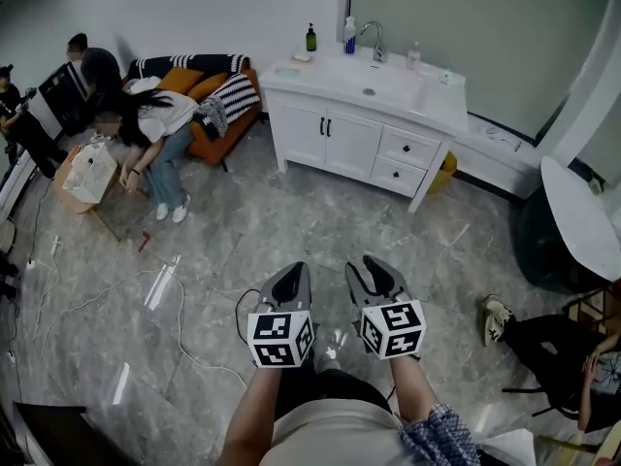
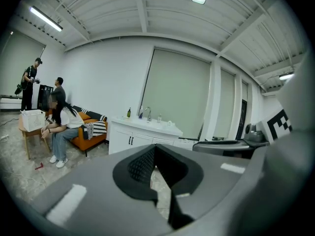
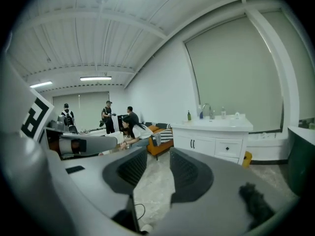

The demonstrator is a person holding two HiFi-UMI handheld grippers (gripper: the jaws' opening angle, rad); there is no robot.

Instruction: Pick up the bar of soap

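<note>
Presently, step in hand: the approach, nothing grasped yet

Left hand-held gripper (image 1: 294,272): jaws together, nothing in them. Right hand-held gripper (image 1: 374,265): jaws parted, only floor showing between the pads, so it is empty. You hold both low in front of your body, aimed across the room.

Bar of soap (image 1: 288,71): most likely the pale greenish slab near the left end of the table (image 1: 427,100), well apart from both grippers. It is too small from here to be certain, so confirm it as you close in.

Doing the step well: walk to the left end of the table first. Lead with the right hand-held gripper, since its jaws stand apart. Come in low, one pad either side of the bar's narrow width. Soap is likely slick, so close gently and lift straight up. Keep clear of the dark bottle (image 1: 310,38) standing just behind.

Table: white cabinet with doors and drawers, carrying a sink (image 1: 388,81), a tap (image 1: 375,39), a white bottle (image 1: 349,35) and a small bottle (image 1: 414,55).

Room: grey marble-look floor (image 1: 291,212) with a loose cable (image 1: 182,333) near your feet; mind it. Orange sofa (image 1: 221,132) left of the table, with a person (image 1: 160,115) seated on it. White walls and a large pale blind (image 1: 456,27)
</note>
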